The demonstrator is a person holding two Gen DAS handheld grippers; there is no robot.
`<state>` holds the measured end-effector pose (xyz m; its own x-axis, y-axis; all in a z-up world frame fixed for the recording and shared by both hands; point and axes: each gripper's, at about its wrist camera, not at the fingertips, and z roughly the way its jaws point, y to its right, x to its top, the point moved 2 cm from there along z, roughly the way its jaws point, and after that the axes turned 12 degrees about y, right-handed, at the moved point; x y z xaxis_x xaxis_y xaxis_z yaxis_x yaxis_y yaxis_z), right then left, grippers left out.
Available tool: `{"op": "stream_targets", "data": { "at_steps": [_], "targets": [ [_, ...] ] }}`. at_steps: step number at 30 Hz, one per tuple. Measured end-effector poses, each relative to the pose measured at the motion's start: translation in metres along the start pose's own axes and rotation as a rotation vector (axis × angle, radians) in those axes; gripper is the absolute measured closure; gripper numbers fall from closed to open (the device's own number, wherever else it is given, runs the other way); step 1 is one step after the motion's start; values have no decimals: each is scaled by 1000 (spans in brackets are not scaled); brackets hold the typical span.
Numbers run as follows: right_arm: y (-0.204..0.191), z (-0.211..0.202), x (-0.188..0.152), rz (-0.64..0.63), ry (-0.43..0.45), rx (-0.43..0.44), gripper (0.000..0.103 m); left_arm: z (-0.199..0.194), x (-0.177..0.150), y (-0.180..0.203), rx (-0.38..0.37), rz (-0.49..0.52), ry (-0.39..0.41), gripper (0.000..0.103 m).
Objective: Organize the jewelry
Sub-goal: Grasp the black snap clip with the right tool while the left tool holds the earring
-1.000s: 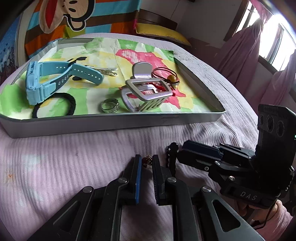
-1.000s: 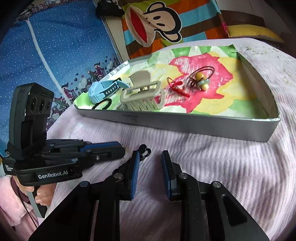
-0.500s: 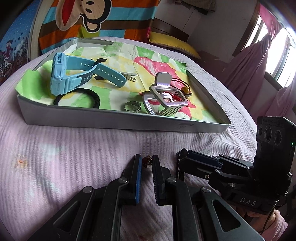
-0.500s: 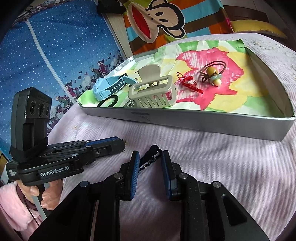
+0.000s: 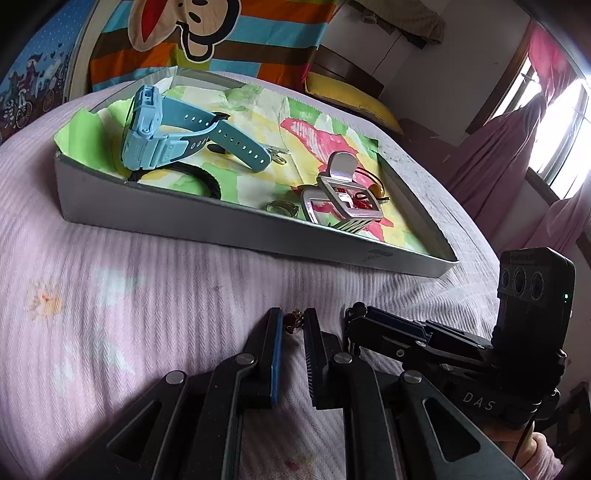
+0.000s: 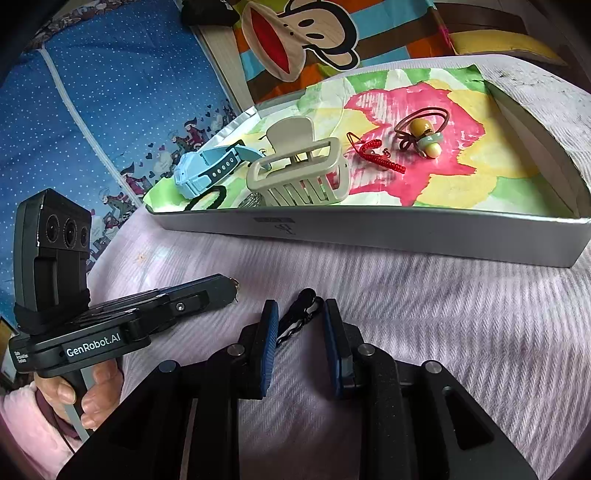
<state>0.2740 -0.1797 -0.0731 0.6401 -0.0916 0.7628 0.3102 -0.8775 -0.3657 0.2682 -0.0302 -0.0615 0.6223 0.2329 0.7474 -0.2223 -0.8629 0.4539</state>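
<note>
My left gripper [image 5: 293, 317] hovers low over the pink bedspread, shut on a small gold-and-red charm [image 5: 293, 322]; in the right wrist view the left gripper [image 6: 227, 286] shows the charm [image 6: 235, 283] at its tip. My right gripper [image 6: 301, 306] has its jaws a narrow way apart, and a thin black beaded piece [image 6: 297, 317] lies slanted between them. The grey tray [image 5: 221, 221] ahead holds a blue watch [image 5: 166, 136], a silver-grey hair claw [image 5: 343, 199], a ring [image 5: 282, 207], a black hair tie [image 5: 207, 177], a red cord [image 6: 376, 157] and a brown beaded tie [image 6: 424, 133].
The tray's near wall [image 6: 369, 229] stands just beyond both grippers. A monkey-print cushion [image 5: 184, 33] and a yellow pillow [image 5: 351, 99] lie behind the tray. Pink curtains [image 5: 498, 147] hang at the right. A hand [image 6: 96, 391] holds the left gripper's handle.
The left gripper has swung, still holding the charm, so the tray now looks turned. The right gripper moved forward until the black piece came between its fingers; its gap is unchanged.
</note>
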Motion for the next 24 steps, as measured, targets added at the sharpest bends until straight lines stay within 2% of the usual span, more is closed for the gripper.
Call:
{"op": "stream_targets", "data": {
  "at_steps": [7,16,20,24],
  "targets": [
    [-4,4,1,-5,-9,-23,81,1,-1,-1,-4,-9,5,92],
    [-3,4,-1,13,-16,-8,81,0,-1,-2,-7,-11,8,92],
    [-6,2,-3,-3,-2,-12,88,-1,-1,-2,-5,-4,12,92],
    [-7,1,-3,-20,9,-12,88,-2,-1,0,-1,11,22,92]
  ]
}}
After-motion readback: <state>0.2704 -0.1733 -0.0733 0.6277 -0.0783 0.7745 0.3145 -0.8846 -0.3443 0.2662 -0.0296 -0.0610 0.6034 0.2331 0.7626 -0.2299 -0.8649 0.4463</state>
